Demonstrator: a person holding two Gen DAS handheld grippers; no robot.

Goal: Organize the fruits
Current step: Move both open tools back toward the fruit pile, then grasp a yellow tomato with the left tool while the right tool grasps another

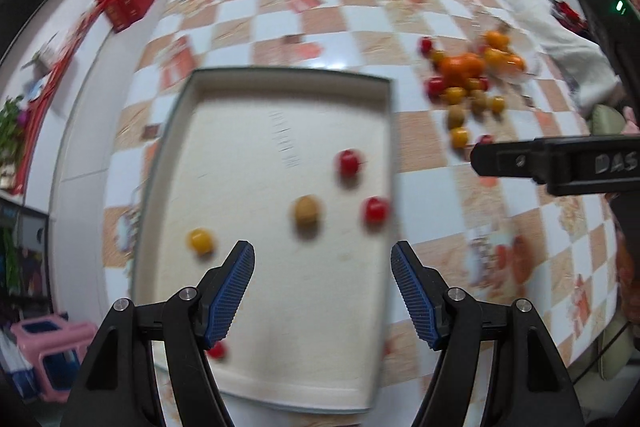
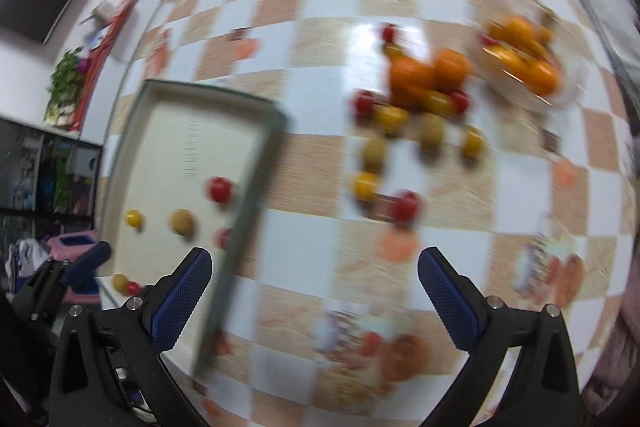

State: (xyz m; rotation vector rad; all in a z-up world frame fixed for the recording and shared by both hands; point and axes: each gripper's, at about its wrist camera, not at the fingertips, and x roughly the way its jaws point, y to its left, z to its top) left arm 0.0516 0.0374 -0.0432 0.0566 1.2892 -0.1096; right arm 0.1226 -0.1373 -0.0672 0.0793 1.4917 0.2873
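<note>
Both views are blurred, so the next pick probably wants a slower approach. The right hand-held gripper (image 2: 314,277) is spread wide and empty above the tabletop (image 2: 400,7); it should likely drop straight onto the red fruit (image 2: 406,206) at 12 o'clock. The left hand-held gripper (image 1: 322,269) hangs released, holding nothing, over the tray (image 1: 288,77), where several fruits lie. The pile (image 1: 464,71) sits at 2 o'clock.
</note>
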